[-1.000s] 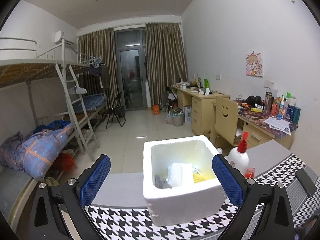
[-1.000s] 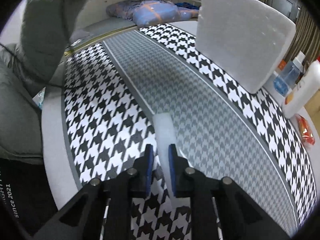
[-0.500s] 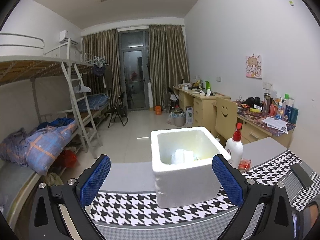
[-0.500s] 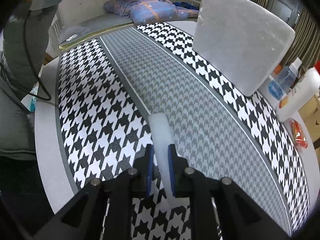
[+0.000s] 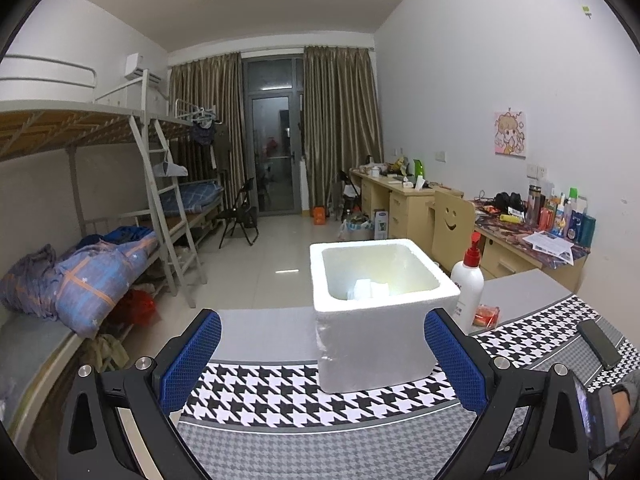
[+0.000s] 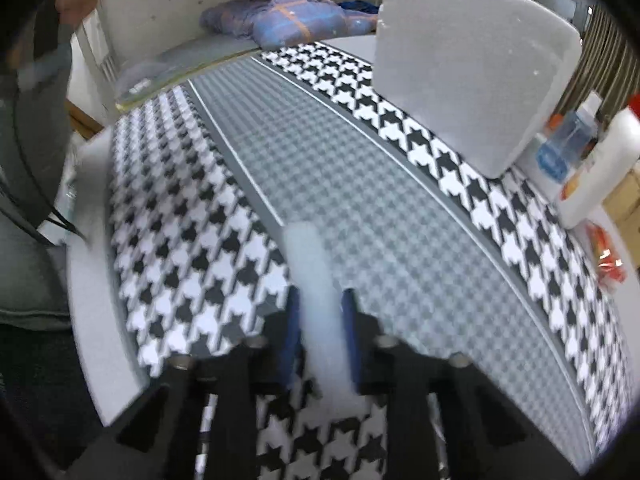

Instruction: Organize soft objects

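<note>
Houndstooth mat (image 6: 188, 216) covers the table. Right gripper (image 6: 320, 312), jaws closing, pinches a white foam strip (image 6: 310, 272); the foam box (image 6: 460, 88) stands at two o'clock. Left gripper (image 5: 320, 356) gapes empty. Risk: the soft strip may buckle, slip out, or snag on the rim.

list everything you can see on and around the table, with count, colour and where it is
white foam box: 1, white, on the tablecloth's far edge, open-topped, pale items inside
white foam strip: 1, white, between the right gripper's pads over the cloth
black-and-white houndstooth tablecloth: 1, black, white and grey, covering the table
white pump bottle with red top: 1, white and red, right of the box
dark phone: 1, black, on the cloth's right end
blue patterned bedding bundle: 1, blue with orange, on the lower bunk
left gripper: 1, black with blue pads, open, empty
right gripper: 1, black with blue pads, jaws closing on the strip
</note>
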Demonstrator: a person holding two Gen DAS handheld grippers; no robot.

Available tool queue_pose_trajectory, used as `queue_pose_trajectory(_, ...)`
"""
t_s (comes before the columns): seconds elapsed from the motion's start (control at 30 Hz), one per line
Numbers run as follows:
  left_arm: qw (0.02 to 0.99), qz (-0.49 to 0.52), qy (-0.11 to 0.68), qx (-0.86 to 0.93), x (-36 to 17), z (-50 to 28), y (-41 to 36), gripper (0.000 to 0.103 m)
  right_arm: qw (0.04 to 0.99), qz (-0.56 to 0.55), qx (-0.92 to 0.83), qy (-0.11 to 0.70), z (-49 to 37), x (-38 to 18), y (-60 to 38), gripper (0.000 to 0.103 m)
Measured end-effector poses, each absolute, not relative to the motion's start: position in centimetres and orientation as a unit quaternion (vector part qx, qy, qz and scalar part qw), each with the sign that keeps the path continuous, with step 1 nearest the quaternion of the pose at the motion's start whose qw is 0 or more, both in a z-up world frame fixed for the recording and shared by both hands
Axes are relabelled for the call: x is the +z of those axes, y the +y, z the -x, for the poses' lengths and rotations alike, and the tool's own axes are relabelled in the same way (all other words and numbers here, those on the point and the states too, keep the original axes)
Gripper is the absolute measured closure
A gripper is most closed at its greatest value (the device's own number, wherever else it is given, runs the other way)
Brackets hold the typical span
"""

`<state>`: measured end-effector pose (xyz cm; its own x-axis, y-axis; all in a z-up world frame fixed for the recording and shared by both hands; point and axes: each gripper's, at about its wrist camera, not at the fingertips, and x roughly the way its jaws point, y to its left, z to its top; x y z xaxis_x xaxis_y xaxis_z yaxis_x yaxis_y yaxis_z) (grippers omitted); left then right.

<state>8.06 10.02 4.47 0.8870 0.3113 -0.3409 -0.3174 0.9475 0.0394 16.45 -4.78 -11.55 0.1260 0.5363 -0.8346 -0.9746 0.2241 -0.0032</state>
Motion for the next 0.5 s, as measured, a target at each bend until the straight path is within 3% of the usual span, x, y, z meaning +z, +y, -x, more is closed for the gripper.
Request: queue_pose_trajectory(0.5, 0.97, 0.033, 0.17, 0.169, 2.2, -6.2, 8.9, 0.001, 0.783, 0.229, 0.503, 0.286, -15.7, -3.7, -5.2, 0.092)
